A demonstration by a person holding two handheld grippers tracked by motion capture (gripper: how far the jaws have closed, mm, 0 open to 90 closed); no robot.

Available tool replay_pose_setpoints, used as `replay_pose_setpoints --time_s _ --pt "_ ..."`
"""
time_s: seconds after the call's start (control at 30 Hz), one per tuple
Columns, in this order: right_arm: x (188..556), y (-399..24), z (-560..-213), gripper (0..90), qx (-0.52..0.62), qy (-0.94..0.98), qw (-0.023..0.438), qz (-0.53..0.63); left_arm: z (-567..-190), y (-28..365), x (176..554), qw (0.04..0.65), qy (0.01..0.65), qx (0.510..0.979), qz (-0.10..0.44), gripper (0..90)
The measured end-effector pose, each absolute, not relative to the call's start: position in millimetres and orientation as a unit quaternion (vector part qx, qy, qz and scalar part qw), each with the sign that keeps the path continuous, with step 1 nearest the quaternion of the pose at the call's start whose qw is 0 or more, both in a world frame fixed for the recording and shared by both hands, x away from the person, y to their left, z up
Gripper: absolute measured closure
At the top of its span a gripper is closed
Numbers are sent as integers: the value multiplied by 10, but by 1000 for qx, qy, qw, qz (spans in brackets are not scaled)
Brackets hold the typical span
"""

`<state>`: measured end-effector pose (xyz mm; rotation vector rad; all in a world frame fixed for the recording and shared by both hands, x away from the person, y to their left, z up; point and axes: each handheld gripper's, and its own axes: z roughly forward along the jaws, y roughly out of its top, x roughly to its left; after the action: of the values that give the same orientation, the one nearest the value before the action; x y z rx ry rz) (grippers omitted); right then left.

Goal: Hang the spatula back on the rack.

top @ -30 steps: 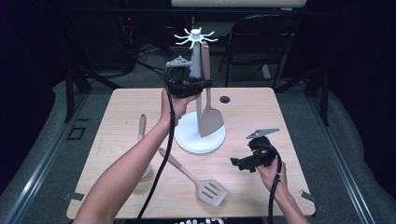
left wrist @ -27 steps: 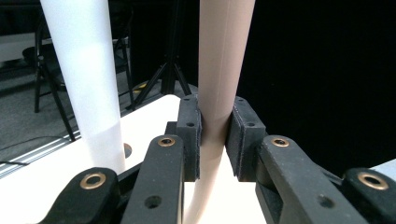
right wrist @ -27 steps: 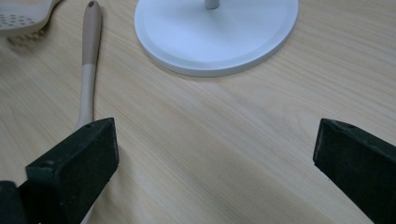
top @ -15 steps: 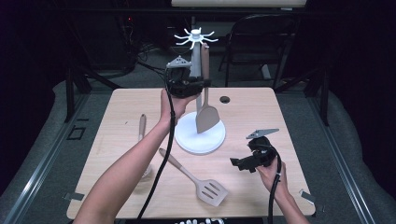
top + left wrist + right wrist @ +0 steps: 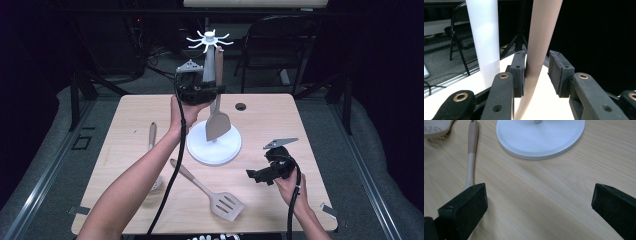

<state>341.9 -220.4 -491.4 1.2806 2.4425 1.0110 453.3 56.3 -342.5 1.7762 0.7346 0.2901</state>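
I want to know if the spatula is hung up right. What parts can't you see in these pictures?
- Top of the hanging spatula: in the high view the left gripper and the stand's pole cover its handle, so the hook is hidden.
- Left gripper view: the handle is cut off by the top edge.
- Spoon on the table: its bowl hides under the person's forearm.
- Right gripper view: the slotted spatula is cut off at the corner.

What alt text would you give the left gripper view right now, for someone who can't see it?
The left gripper has just been opening its black jaws around the beige handle of a hanging spatula: the left pad touches the handle, and a gap shows at the right pad. The white stand post rises just left, above the pale table.
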Motion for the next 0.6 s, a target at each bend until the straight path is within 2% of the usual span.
replay_pose_setpoints --time_s 0.17,0.27,0.43,0.53,0.57,0.6 --pt "3416 -2207 -4912 0 435 827 101 341 -3437 578 4520 562 316 754 122 625" --pt "3416 -2207 -4911 0 434 828 101 341 -3448 599 4511 560 319 755 123 564" --pt "3418 -2201 -4915 1 433 828 102 341 -3455 649 4497 557 318 758 117 532" --pt "3417 -2197 -4915 1 435 828 99 340 -3454 656 4487 554 321 759 116 452" --pt "3417 -2197 -4915 1 435 828 99 340 -3452 663 4483 552 321 761 118 452" --pt "3418 -2197 -4918 1 434 829 99 339 -3449 675 4469 546 320 765 121 405"
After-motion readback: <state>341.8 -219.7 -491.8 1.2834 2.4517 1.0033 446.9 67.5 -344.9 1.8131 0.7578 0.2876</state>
